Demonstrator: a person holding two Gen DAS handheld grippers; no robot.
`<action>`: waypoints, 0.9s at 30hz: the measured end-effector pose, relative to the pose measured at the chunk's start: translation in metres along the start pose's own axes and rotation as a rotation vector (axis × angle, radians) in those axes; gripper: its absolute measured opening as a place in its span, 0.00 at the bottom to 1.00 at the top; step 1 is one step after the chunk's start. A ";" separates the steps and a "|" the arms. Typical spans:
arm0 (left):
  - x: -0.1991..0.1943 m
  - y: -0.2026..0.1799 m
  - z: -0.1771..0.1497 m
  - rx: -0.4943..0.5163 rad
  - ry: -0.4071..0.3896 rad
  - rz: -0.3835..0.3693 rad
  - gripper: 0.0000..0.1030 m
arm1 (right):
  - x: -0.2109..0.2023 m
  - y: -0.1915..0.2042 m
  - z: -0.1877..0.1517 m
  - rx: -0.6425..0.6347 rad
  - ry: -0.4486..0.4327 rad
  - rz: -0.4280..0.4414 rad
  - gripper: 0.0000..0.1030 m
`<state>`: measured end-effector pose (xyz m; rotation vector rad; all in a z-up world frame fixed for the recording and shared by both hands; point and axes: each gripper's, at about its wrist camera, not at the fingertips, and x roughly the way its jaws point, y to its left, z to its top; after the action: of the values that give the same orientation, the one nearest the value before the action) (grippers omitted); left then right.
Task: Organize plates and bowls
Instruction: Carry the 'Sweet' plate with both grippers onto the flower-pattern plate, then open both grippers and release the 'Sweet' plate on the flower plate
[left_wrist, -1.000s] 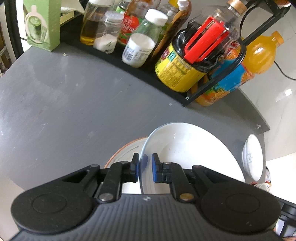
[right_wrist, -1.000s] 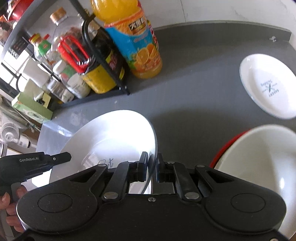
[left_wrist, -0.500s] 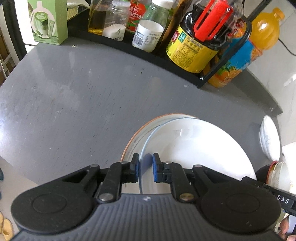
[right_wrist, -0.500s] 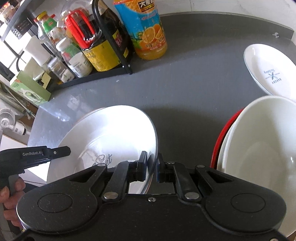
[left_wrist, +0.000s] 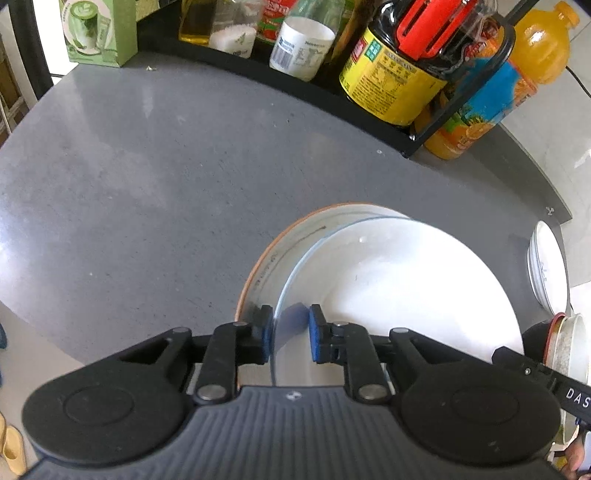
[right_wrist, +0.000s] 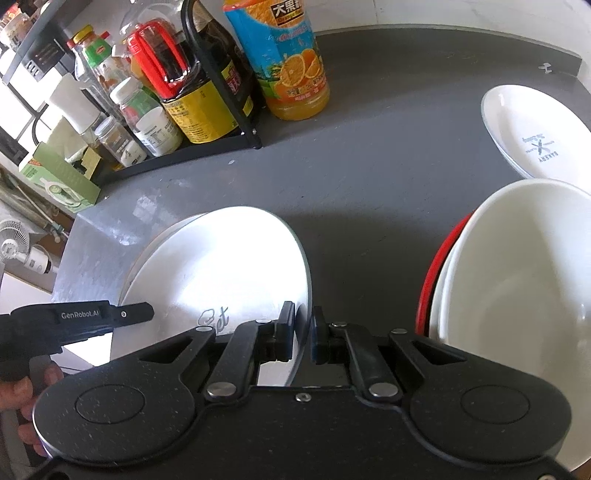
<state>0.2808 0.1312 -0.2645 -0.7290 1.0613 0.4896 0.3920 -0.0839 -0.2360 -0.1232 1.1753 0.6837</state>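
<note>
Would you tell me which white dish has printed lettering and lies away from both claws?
The small plate at the counter's far right corner; the big plate is gripped and the bowl is stacked.

We see a white plate (left_wrist: 406, 288) over an orange-rimmed one (left_wrist: 258, 266) on the grey counter (left_wrist: 147, 177), blue pads (left_wrist: 316, 338) on black grippers, a red-edged white bowl (right_wrist: 517, 280) at right, and an orange juice bottle (right_wrist: 291, 62) at top.
</note>
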 end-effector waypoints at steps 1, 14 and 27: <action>0.001 0.000 0.001 -0.006 0.008 -0.002 0.17 | 0.000 -0.001 0.000 0.002 0.000 -0.001 0.07; -0.020 -0.003 0.021 -0.010 0.004 0.018 0.38 | 0.003 0.003 0.000 -0.013 -0.015 -0.018 0.08; -0.032 0.015 0.017 -0.034 0.007 0.027 0.41 | 0.020 0.011 0.002 -0.029 0.003 -0.059 0.12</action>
<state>0.2677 0.1526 -0.2350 -0.7474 1.0726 0.5295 0.3913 -0.0655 -0.2499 -0.1830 1.1607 0.6492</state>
